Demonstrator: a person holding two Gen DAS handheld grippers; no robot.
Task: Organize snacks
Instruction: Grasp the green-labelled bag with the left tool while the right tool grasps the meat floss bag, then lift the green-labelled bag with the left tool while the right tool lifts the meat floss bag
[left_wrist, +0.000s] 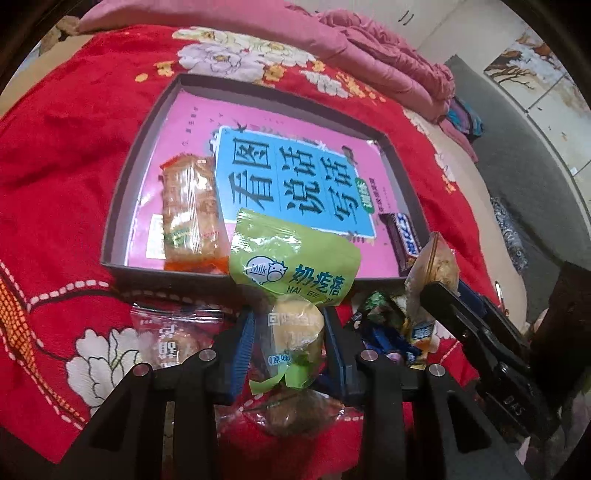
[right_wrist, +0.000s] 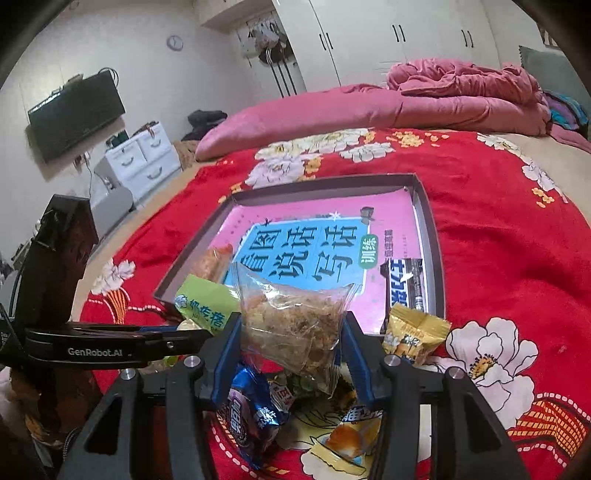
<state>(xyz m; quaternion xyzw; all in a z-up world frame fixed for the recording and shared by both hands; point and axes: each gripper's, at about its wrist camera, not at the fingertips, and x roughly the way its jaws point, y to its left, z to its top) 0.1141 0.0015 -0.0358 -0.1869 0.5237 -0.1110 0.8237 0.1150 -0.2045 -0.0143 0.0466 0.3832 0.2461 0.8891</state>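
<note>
A shallow dark box (left_wrist: 122, 177) (right_wrist: 434, 236) with a pink and blue book in its bottom lies on the red bed cover. In it are an orange cracker pack (left_wrist: 190, 210) (right_wrist: 214, 260) and a dark chocolate bar (left_wrist: 402, 238) (right_wrist: 404, 280). My left gripper (left_wrist: 290, 339) is shut on a green milk snack bag (left_wrist: 295, 264) (right_wrist: 205, 301), held at the box's near edge. My right gripper (right_wrist: 293, 347) is shut on a clear bag of brown flaky snack (right_wrist: 295, 321) (left_wrist: 436, 269), just to the right of the left gripper.
Loose snacks lie on the cover in front of the box: a clear red-print pack (left_wrist: 166, 336), a blue pack (right_wrist: 255, 410), a yellow pack (right_wrist: 413, 332), a cake pack (right_wrist: 351, 439). Pink quilts (right_wrist: 369, 107) lie at the bed's far side.
</note>
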